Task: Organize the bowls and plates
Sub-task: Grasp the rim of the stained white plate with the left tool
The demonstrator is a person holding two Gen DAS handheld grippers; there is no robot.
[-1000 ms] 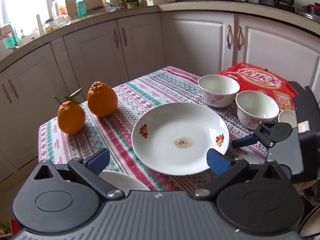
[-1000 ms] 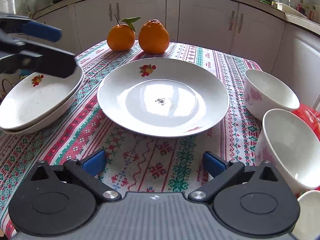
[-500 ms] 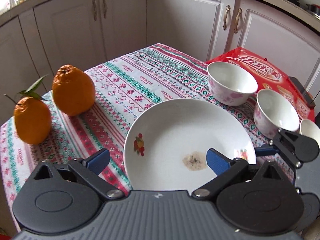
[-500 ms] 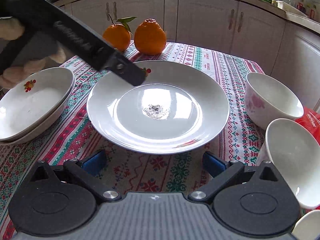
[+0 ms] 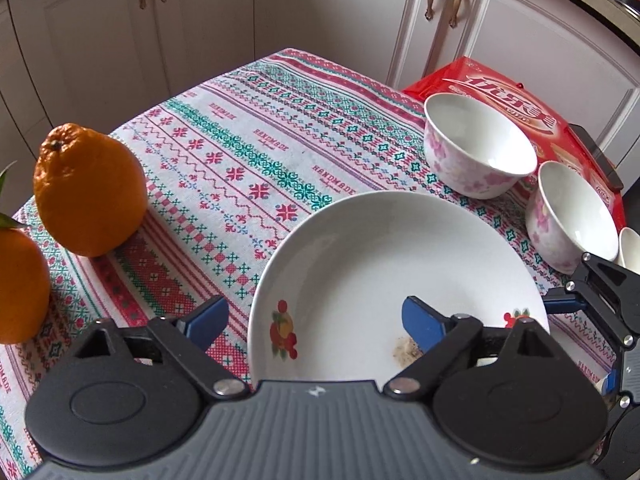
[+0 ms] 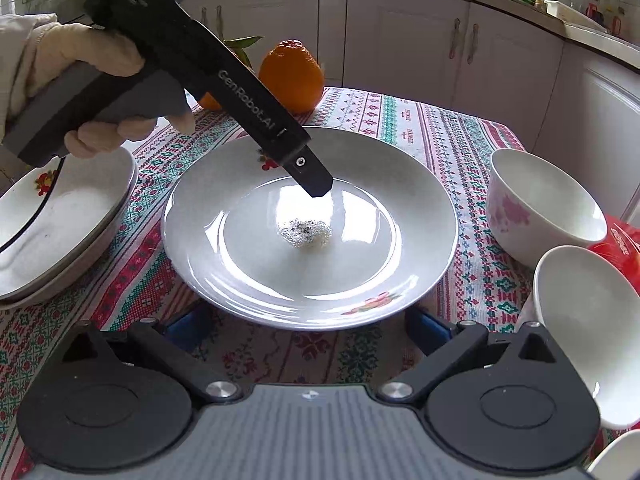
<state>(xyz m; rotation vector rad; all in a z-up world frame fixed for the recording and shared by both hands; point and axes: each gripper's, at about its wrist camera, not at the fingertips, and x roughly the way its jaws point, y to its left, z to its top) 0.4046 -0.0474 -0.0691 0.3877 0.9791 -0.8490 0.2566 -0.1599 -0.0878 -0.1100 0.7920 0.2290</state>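
Left gripper (image 5: 316,322) half-closed astride plate (image 5: 400,264) rim, closing, pads not yet pressing. Risk: slick rim slipping, residue (image 6: 306,233) spilling. Right gripper (image 6: 304,330) open, empty.

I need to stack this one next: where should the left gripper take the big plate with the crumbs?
Grip the big plate by its raised rim on the side facing the left gripper, one finger above, one beneath. It lies flat and far too wide to span. The jaws have been closing astride that rim, not yet pressing.

Soft daylight fills both views, bright and sharp, with no motion blur. Glare streaks the plate (image 6: 310,226) ahead of the right claw (image 6: 308,326), which lies in shadow. Fisheye distortion bends the cabinets (image 5: 320,12) at the edges.
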